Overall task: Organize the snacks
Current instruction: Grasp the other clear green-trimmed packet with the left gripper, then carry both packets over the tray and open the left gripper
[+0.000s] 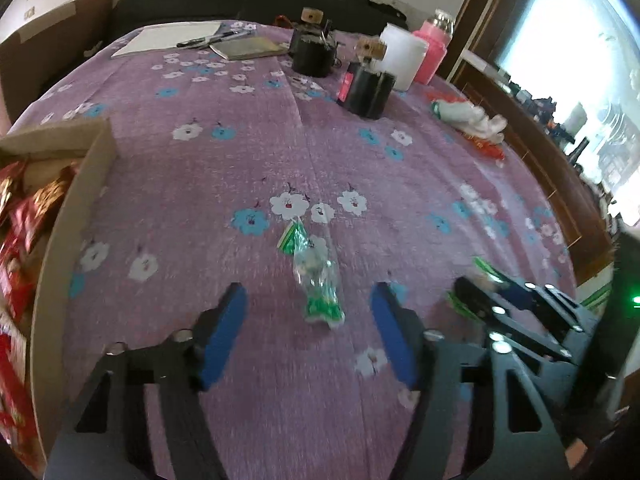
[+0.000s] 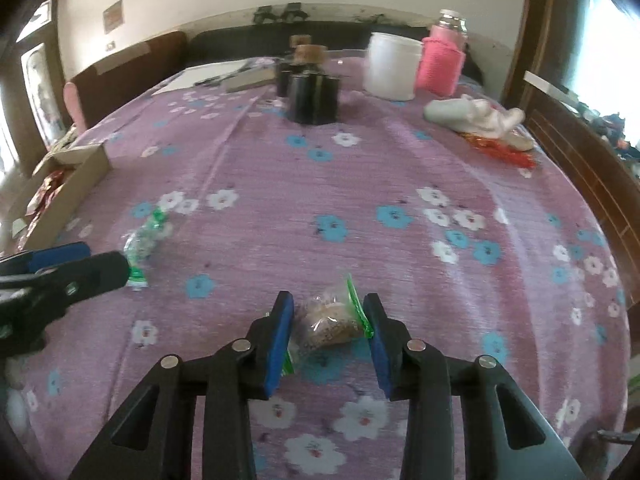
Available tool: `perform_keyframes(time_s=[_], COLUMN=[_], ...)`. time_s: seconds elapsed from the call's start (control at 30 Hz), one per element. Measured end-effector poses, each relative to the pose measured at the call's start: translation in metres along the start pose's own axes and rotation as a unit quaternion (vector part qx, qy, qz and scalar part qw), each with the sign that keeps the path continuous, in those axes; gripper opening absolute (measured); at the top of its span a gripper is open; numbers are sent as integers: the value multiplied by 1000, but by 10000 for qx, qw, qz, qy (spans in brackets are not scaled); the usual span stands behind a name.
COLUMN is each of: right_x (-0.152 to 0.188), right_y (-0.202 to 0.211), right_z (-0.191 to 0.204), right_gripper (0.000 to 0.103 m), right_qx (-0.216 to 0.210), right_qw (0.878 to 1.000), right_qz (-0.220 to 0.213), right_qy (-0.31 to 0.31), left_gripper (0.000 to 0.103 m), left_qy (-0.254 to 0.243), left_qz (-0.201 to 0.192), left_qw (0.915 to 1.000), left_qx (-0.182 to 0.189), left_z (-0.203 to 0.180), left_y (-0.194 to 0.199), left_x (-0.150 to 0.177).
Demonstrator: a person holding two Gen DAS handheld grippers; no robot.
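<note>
A clear snack packet with green ends lies on the purple flowered cloth, just ahead of my open left gripper, between its blue pads and apart from them. It also shows in the right wrist view. My right gripper straddles a second clear packet of brown snack with green edges; its jaws stand close on both sides but still parted. A cardboard box holding red and gold snack packs sits at the left, and also shows in the right wrist view.
At the far side stand two black holders, a white jar, a pink bottle, a notebook and paper. A crumpled white cloth over red wrappers lies at the right, near the wooden bed edge.
</note>
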State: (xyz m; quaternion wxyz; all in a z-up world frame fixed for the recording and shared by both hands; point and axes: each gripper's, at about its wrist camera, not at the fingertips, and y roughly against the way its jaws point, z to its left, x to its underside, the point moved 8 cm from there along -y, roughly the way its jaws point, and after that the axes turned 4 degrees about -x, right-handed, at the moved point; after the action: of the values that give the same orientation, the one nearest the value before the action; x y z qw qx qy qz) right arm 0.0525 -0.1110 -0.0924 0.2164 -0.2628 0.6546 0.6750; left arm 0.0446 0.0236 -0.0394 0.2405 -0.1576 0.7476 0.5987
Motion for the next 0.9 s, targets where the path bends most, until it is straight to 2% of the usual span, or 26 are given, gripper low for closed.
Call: perform_keyframes(time_s=[0.17,0.2,0.23,0.3,0.4,0.57,0.7,0.9], right_x=[-1,-1,-1,-1,-1,-3,-6,-10], right_y=[0,0,-1,-1,-1,1,6,14], right_z=[-4,-4,-4,-5,-6,-7,-9,-3], right_gripper=[36,36,36,36,36,32,28,27], right_qx=[-117,-125,-137,-175,-201,-345,-779,-1581], right_qw=[9998,9998,9998,9996,9995,9988,9949,9827], right_qz=[22,21,22,27,35,-28,-109,-252], right_qy=[-127,-139,-154,-207,-239,-357,-637,-932], left_gripper=[61,55,40,20,20,20,20,20], left_qy=[-264,-306,-374,-552,-597,-413,-283,-123], left_qz=[-130,-158,-190,-253,-277,-381,-478,-534], left_qw=[9993,9991,9986,9965,9960,9977,9983,9985], left_qx=[-219,-253,-335,-575,-613,-377,-154,85], left_z=[-8,-9,-10,-9,-8,-9,-9,-4], left_y=[-9,-10,-11,-12,-9,9,30,54], left_x=[-7,-8,-8,-7,-5,-6,0,13])
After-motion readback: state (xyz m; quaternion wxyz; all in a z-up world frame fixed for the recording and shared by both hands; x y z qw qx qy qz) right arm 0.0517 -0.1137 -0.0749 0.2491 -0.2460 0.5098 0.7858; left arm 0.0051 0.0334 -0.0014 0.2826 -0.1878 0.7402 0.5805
